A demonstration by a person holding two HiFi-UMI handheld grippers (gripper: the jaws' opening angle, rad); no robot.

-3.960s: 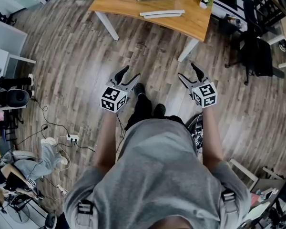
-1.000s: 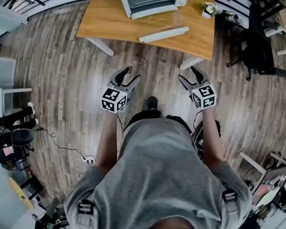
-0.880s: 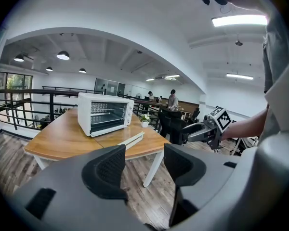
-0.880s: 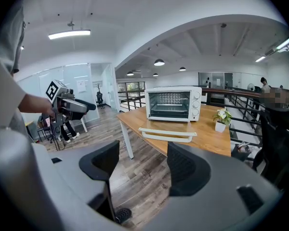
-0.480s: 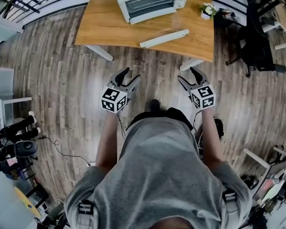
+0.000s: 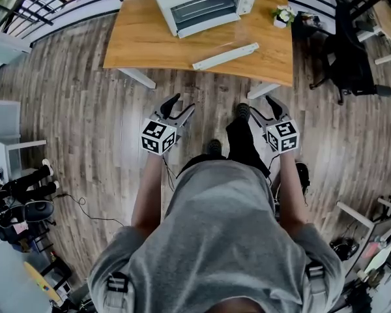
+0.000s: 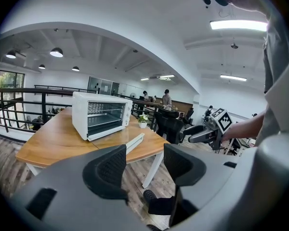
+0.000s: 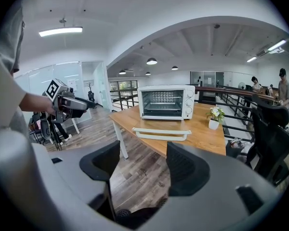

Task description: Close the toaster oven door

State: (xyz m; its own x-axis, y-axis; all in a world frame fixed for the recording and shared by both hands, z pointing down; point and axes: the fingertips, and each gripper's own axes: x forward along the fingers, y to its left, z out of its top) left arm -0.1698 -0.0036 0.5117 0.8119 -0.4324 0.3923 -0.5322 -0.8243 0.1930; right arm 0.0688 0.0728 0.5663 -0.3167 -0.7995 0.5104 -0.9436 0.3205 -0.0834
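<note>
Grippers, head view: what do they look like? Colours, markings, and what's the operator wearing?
Both are alike. The left gripper and right gripper have grey bodies and dark curved jaws with black textured pads. Each carries a white cube printed with black square markers. The person wears a grey short-sleeved shirt with buckled shoulder straps.

Toaster oven (image 6: 205, 2) on table (image 6: 143, 44), plant (image 6: 282, 13) right of it

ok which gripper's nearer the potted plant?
Right. Right gripper sits off the table, roughly in line with the potted plant; left gripper is further to the side.
</note>
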